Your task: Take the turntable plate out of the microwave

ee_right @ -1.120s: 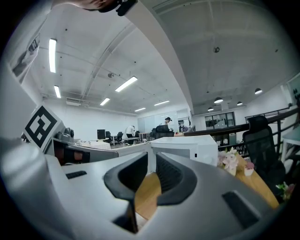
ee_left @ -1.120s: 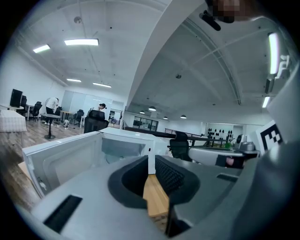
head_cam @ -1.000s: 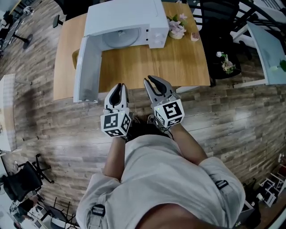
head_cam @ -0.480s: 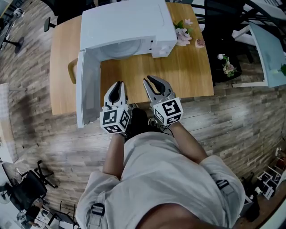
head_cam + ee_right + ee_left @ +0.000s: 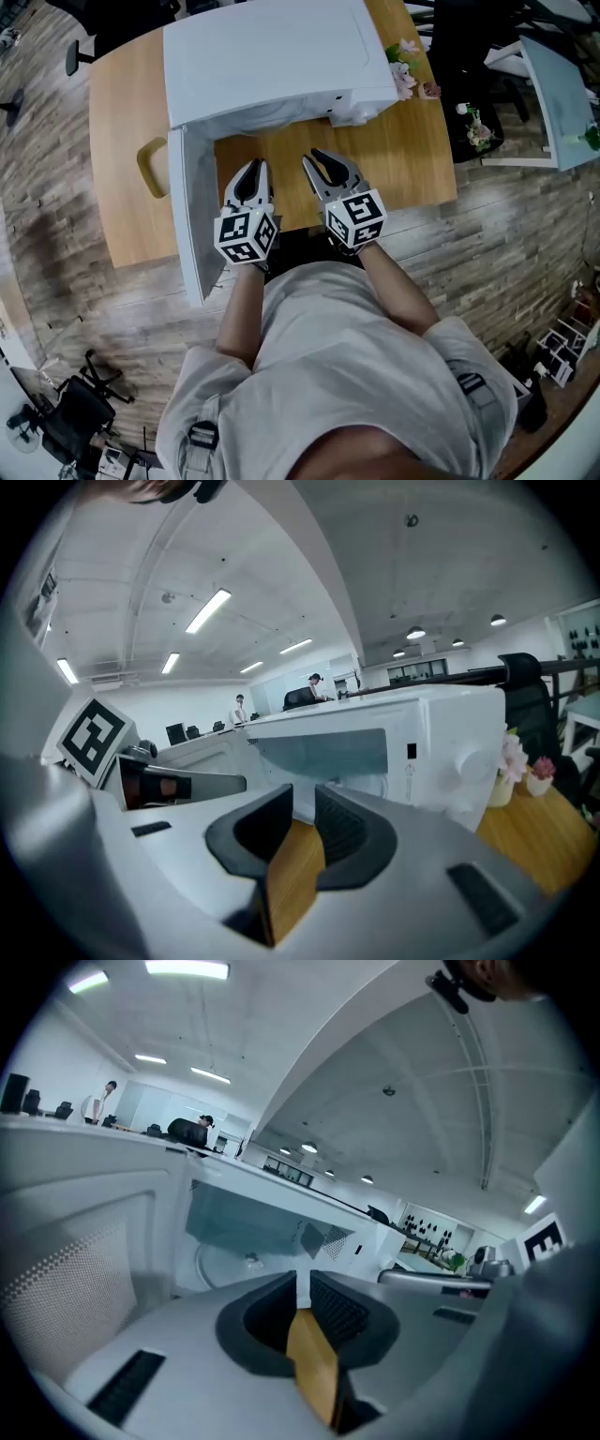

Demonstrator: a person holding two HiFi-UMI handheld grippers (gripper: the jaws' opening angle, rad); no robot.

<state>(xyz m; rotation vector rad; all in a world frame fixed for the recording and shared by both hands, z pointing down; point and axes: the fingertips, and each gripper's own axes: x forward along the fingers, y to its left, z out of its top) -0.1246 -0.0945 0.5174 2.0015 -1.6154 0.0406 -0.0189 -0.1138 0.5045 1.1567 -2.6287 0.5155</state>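
Plate [image 5: 230, 1267] sits inside microwave [image 5: 267, 56], straight ahead of both grippers, about equally near. Left gripper [image 5: 250, 171] is barely parted and empty. Right gripper [image 5: 323, 161] is empty too, its jaws just opening.

Bright, even office light comes from ceiling strip lamps [image 5: 187, 969], which show as hard white bars in both gripper views. The pale top of the microwave [image 5: 267, 56] is almost washed out, and soft shadow dulls the tabletop [image 5: 122, 141] below its front. Both gripper views bulge and darken at the corners. The left claw [image 5: 302, 1281] and right claw [image 5: 302, 808] look soft. The head view is sharp and curves at its edges.
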